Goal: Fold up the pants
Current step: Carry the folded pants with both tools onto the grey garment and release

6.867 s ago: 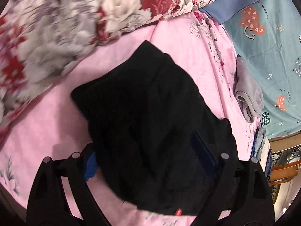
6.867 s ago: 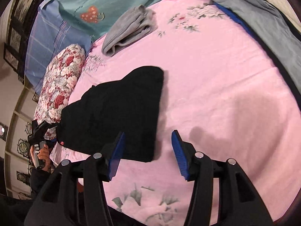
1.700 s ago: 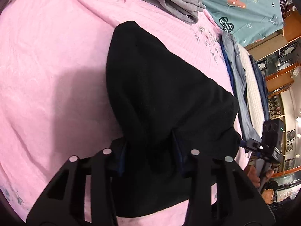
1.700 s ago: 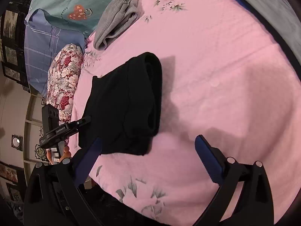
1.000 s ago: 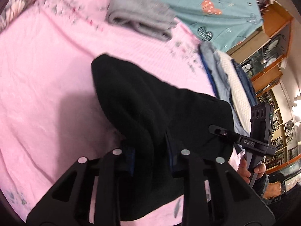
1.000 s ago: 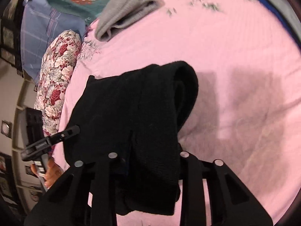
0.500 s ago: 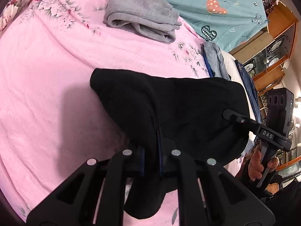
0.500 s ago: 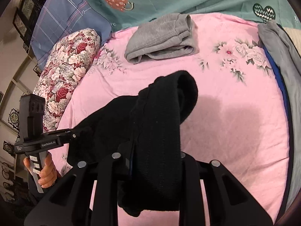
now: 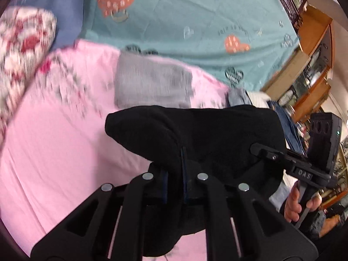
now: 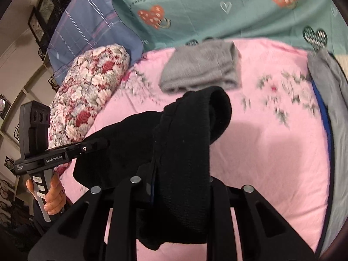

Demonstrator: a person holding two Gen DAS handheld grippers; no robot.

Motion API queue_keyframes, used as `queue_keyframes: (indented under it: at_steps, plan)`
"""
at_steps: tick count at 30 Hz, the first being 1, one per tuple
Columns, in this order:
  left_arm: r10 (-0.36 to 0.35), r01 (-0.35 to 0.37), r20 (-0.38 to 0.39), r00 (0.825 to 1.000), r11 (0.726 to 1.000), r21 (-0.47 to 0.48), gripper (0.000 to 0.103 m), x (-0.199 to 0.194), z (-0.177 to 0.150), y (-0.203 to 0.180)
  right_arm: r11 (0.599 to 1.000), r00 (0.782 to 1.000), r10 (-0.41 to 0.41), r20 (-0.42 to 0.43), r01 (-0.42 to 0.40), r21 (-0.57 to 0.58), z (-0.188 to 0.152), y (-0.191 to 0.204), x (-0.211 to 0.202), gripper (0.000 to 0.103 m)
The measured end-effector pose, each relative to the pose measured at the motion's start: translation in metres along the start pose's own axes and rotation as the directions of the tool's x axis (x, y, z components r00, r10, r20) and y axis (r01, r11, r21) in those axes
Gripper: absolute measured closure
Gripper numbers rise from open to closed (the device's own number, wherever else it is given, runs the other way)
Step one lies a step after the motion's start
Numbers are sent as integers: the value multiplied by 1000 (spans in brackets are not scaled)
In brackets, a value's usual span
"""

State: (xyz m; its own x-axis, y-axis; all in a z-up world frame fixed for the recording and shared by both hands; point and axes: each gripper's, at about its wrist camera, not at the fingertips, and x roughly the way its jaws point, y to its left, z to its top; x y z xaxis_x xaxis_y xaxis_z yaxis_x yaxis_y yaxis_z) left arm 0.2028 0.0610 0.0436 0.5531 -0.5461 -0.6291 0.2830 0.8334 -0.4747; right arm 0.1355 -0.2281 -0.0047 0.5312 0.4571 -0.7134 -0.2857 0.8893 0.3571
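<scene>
Pink floral bedsheet (image 10: 271, 152) spreads below the black pants (image 9: 195, 134), which hang above it, pinched by both claws: left gripper (image 9: 174, 171) clamped narrow, right gripper (image 10: 180, 180) gripping a thicker fold. Folded grey pants (image 10: 202, 69) lie beyond.

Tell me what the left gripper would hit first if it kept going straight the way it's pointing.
The left gripper is already shut on the black pants; beyond them, probably the folded gray garment on the pink bedspread, though depth is unclear.
</scene>
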Motion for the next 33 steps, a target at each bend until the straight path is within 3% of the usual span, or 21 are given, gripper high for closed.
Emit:
queue_keyframes:
  at_steps: [5, 9, 12, 15, 17, 18, 19, 20, 21, 22, 24, 26, 30, 33]
  plan:
    - [47, -50, 98, 994, 998, 36, 94, 0, 117, -5, 997, 994, -5, 107, 14, -74, 105, 13, -3, 81]
    - [47, -50, 89, 995, 998, 31, 94, 50, 182, 10, 999, 987, -24, 162, 27, -19, 182, -10, 13, 81]
    - [58, -58, 2, 998, 998, 4, 94, 120, 190, 41, 998, 986, -60, 154, 57, 22, 220, -40, 47, 81]
    - [89, -96, -126, 988, 994, -54, 93, 196, 170, 87, 993, 991, -101, 88, 96, 67, 236, -83, 105, 81]
    - [78, -92, -157, 985, 992, -85, 89, 218, 158, 110, 987, 988, -149, 25, 147, 71, 234, -110, 147, 80]
    - [39, -56, -159, 987, 993, -106, 81, 222, 154, 122, 978, 980, -197, -25, 198, 68, 226, -128, 175, 74]
    - [29, -47, -157, 987, 992, -117, 64, 221, 152, 128, 969, 970, -237, -56, 240, 63, 220, -139, 192, 58]
    - [32, -52, -151, 988, 990, -130, 53, 218, 152, 134, 961, 964, -259, -66, 264, 79, 212, -154, 205, 49]
    - [58, -76, -134, 989, 988, -134, 42, 210, 152, 139, 962, 968, -246, -42, 249, 111, 208, -162, 205, 34]
    - [75, -92, -123, 989, 987, -131, 42, 202, 153, 141, 961, 972, -232, -25, 233, 148, 207, -169, 202, 28]
    - [82, -98, -113, 990, 984, -147, 42, 180, 156, 140, 960, 980, -193, -51, 199, 195, 211, -178, 197, 28]
    - [107, -116, -65, 992, 982, -152, 39, 147, 158, 134, 954, 977, -208, -51, 214, 211, 218, -174, 179, 28]
    - [160, -152, 58, 985, 981, -121, 17, 69, 147, 100, 958, 968, -242, 72, 227, 176, 221, -136, 111, 27]
    - [173, -162, 104, 980, 981, -106, 11, 35, 118, 70, 953, 954, -269, 130, 244, 180, 208, -108, 64, 17]
